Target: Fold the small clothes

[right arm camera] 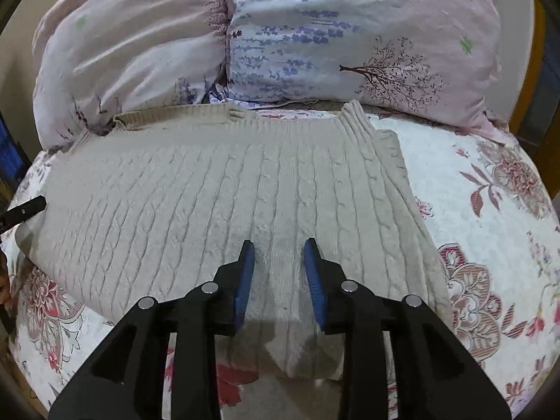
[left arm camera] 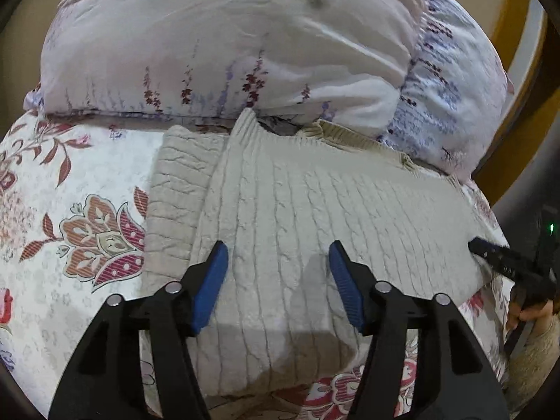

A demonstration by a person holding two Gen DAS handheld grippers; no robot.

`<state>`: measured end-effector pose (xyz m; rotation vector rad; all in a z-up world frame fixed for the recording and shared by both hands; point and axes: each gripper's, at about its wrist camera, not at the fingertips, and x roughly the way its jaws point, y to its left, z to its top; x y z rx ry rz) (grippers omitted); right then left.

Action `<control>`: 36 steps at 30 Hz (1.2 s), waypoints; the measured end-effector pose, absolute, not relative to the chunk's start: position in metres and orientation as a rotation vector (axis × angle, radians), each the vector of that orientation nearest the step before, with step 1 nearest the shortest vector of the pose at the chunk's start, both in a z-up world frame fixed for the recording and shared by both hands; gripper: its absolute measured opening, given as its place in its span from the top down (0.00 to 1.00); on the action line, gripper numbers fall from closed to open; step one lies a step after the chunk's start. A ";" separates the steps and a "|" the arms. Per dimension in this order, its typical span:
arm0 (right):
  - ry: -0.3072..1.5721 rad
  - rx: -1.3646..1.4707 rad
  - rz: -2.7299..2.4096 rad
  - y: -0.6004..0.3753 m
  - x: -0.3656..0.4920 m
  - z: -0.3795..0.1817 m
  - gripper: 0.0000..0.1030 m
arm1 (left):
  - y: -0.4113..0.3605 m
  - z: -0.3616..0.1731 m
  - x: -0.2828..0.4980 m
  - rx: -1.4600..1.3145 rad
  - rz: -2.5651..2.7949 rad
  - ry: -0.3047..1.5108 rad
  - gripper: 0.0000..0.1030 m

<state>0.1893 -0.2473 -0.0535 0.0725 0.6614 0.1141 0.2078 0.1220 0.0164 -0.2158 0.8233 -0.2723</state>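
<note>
A cream cable-knit sweater [left arm camera: 315,203] lies flat on the floral bedsheet [left arm camera: 70,210], folded over along its left side in the left wrist view. My left gripper [left arm camera: 278,253] hovers open just above its near half, blue pads [left arm camera: 210,283] apart with only flat knit below them. In the right wrist view the same sweater [right arm camera: 210,192] spreads across the bed, and my right gripper [right arm camera: 276,248] stands open over its near right part, nothing pinched between the pads [right arm camera: 315,280]. Each gripper's black tip shows at the edge of the other's view.
Two pillows in pale floral cases [left arm camera: 227,42] [right arm camera: 350,35] lean against the headboard right behind the sweater's far edge. A wooden bed frame [left arm camera: 518,52] curves at the right. A person's hand [left arm camera: 528,311] in a fuzzy sleeve holds the other gripper.
</note>
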 end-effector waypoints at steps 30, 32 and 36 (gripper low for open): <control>0.605 -0.016 0.228 -0.155 0.229 -0.049 0.50 | 0.202 -0.005 0.237 -0.865 -0.268 0.879 0.45; 0.604 -0.014 0.229 -0.155 0.229 -0.048 0.50 | 0.199 -0.006 0.238 -0.867 -0.273 0.888 0.48; 0.603 -0.013 0.231 -0.156 0.230 -0.048 0.50 | 0.191 -0.007 0.241 -0.823 -0.252 0.917 0.75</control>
